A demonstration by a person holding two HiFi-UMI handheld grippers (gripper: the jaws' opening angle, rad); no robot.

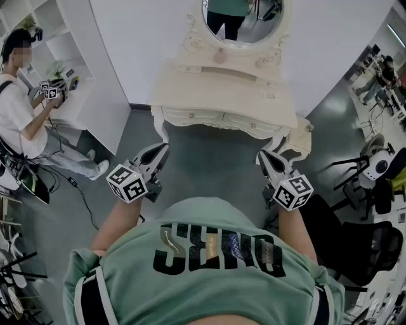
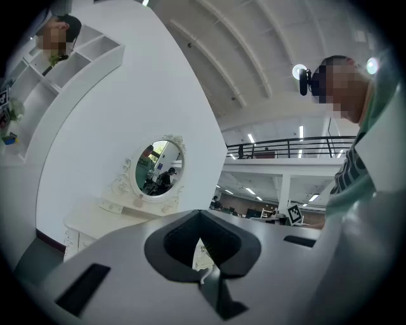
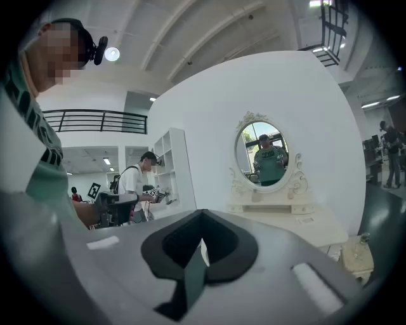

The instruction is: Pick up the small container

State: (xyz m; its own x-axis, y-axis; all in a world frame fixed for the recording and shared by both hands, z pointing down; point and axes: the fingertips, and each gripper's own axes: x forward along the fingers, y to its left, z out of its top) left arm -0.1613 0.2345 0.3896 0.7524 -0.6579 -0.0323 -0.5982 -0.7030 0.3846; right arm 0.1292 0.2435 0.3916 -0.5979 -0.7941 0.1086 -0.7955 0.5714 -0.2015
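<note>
A cream dressing table (image 1: 222,95) with an oval mirror (image 1: 244,19) stands ahead of me across a strip of grey floor. A small pale object (image 1: 219,56) sits on the ledge under the mirror; I cannot tell whether it is the small container. My left gripper (image 1: 162,148) and right gripper (image 1: 262,155) hover side by side in front of my chest, well short of the table. Both point toward it, jaws shut with nothing between them. The left gripper view shows the mirror (image 2: 157,166) beyond the shut left gripper (image 2: 201,246). The right gripper view shows the table (image 3: 298,222) past the shut right gripper (image 3: 202,244).
A cream stool (image 1: 298,136) stands at the table's right end. White shelving (image 1: 70,57) is at the left, with another person (image 1: 22,120) beside it holding grippers. Black chairs (image 1: 371,190) and desks fill the right side.
</note>
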